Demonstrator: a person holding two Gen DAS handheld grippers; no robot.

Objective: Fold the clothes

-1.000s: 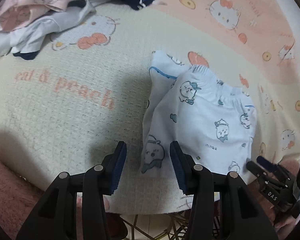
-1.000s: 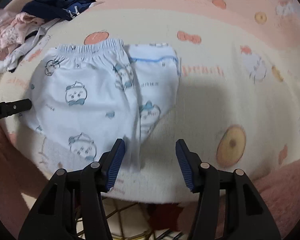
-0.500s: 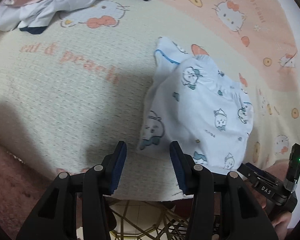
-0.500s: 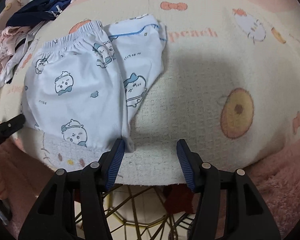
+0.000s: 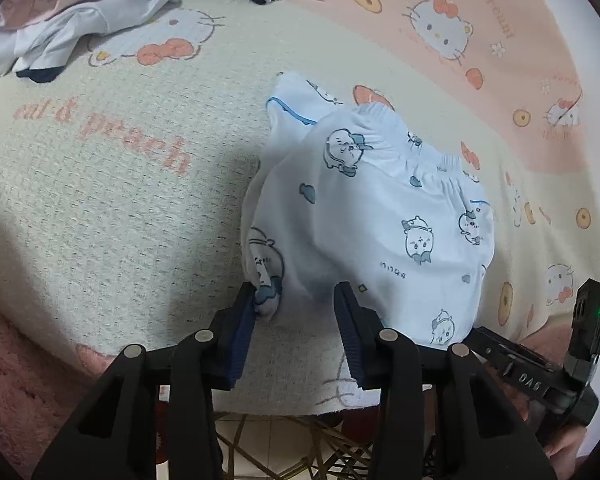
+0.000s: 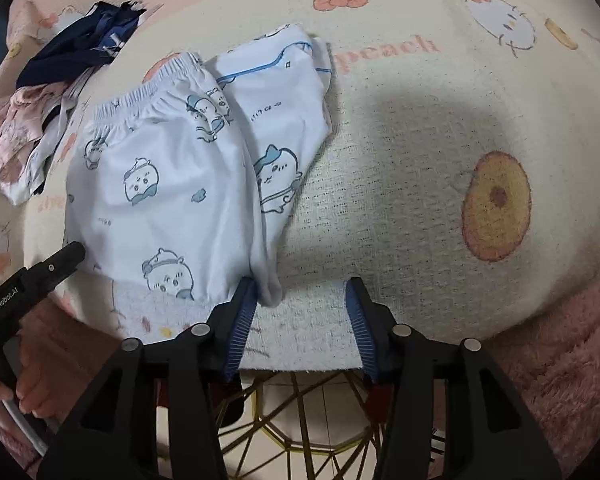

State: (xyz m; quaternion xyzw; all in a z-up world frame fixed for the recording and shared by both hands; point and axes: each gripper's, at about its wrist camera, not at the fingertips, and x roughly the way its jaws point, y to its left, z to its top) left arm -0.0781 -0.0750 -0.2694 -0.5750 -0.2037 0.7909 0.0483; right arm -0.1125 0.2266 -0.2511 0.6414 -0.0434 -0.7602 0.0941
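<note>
A pale blue pair of children's pants (image 5: 372, 208) with cartoon prints lies folded on the Hello Kitty blanket (image 5: 100, 184), elastic waistband at the far side; it also shows in the right wrist view (image 6: 172, 184). A second printed layer (image 6: 280, 120) sticks out beside it. My left gripper (image 5: 296, 312) is open, its jaws astride the near left corner of the pants, the left pad touching the cloth. My right gripper (image 6: 300, 304) is open at the near right corner, the cloth tip by its left pad.
A heap of unfolded clothes, pink, white and navy (image 5: 80, 8), lies at the far left; it also shows in the right wrist view (image 6: 52, 92). The blanket's near edge (image 6: 300, 356) hangs over a gold wire frame (image 6: 300, 420). Pink fluffy fabric (image 6: 560, 340) lies at the sides.
Both grippers have moved forward to the near edge of the pants. The cloth corners now sit between or against the open jaws. The pants lie as before.
</note>
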